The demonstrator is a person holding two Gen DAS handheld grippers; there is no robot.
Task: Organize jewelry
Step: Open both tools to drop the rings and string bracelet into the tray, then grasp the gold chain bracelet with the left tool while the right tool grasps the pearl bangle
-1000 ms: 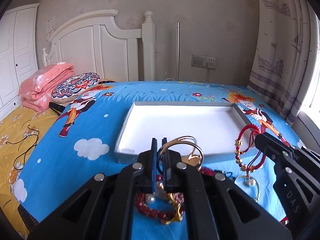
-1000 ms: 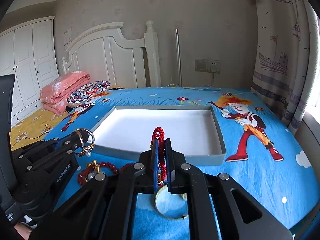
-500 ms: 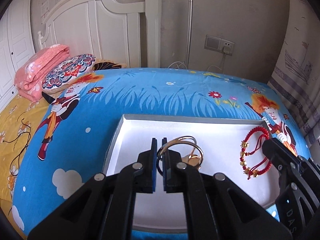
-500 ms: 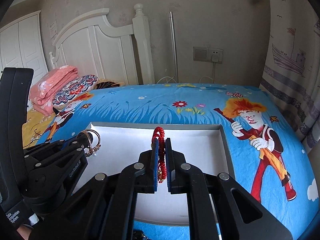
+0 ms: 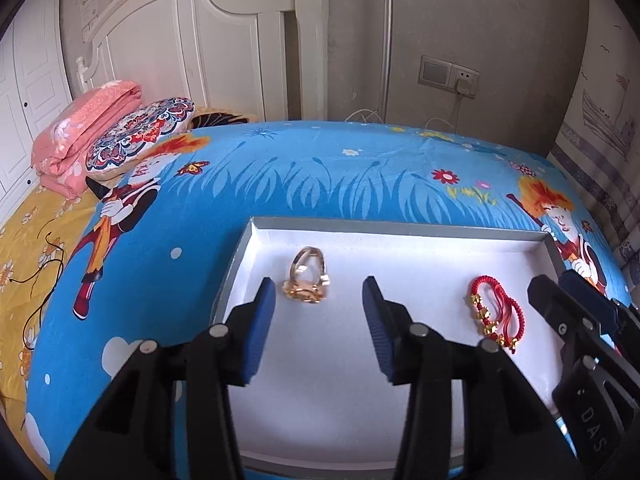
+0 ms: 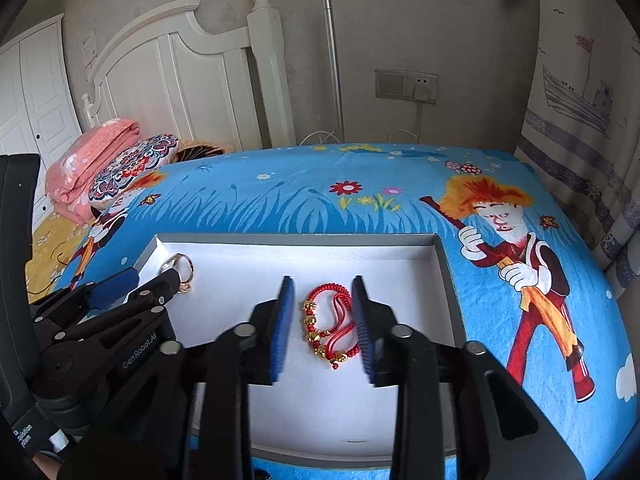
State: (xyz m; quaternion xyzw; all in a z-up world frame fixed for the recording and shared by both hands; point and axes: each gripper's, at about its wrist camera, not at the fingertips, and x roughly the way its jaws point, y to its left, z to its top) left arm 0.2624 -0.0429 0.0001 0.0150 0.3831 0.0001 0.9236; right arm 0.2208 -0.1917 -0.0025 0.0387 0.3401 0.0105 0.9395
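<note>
A shallow white tray with a grey rim [image 5: 394, 227] [image 6: 296, 238] lies on the blue cartoon bedspread. A gold bangle [image 5: 307, 276] lies in the tray's far left part, just ahead of my left gripper [image 5: 319, 320], which is open and empty above it. It also shows in the right wrist view [image 6: 182, 274]. A red cord bracelet with gold beads [image 6: 330, 326] lies in the tray between the fingers of my right gripper [image 6: 322, 324], which is open and lets it rest on the tray floor. The bracelet also shows in the left wrist view [image 5: 496, 316].
The bed's white headboard [image 5: 192, 40] stands at the back. A folded pink blanket [image 5: 80, 136] and a patterned cushion [image 5: 140, 136] lie at the far left. A curtain [image 6: 580, 128] hangs at the right. A wall socket [image 5: 448, 76] is behind the bed.
Both grippers opened over the tray. The gold bangle dropped from the left gripper and the red bracelet from the right; both now lie on the tray floor.
</note>
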